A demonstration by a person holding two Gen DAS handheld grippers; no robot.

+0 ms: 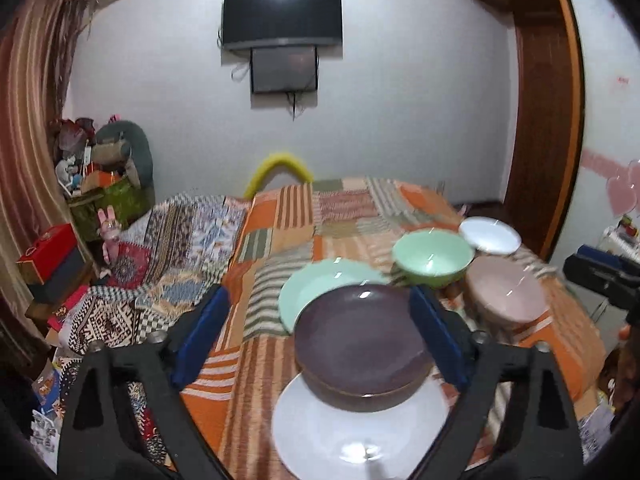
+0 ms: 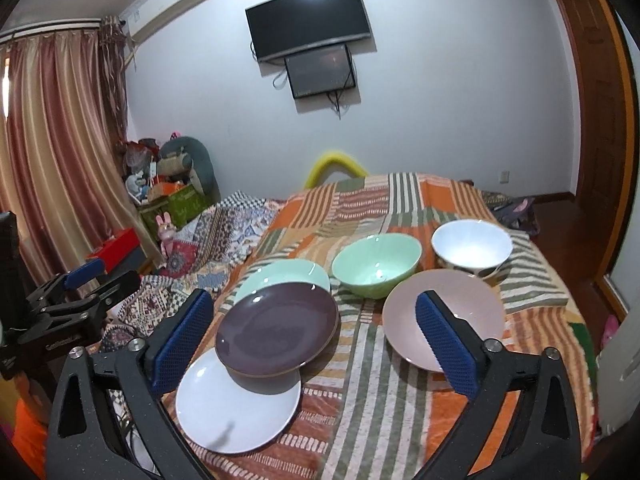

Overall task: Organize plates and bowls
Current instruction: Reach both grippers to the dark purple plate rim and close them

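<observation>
A dark purple plate [image 1: 360, 336] [image 2: 278, 326] rests tilted across a white plate [image 1: 360, 432] [image 2: 236, 404] and a pale green plate [image 1: 320, 288] [image 2: 288, 274] on the bed. A green bowl [image 1: 432, 258] [image 2: 376, 264], a pink bowl [image 1: 506, 292] [image 2: 440, 320] and a white bowl [image 1: 490, 234] [image 2: 472, 246] stand to the right. My left gripper [image 1: 320, 336] is open and empty, its fingers either side of the purple plate. My right gripper [image 2: 316, 340] is open and empty, above the bed between the plates and the pink bowl.
The striped orange bedspread [image 2: 372, 400] covers the bed. A patterned quilt [image 1: 168, 248] lies at the left. Boxes and toys [image 1: 100, 184] crowd the left corner by the curtain. A wooden door frame [image 2: 592, 120] stands at the right.
</observation>
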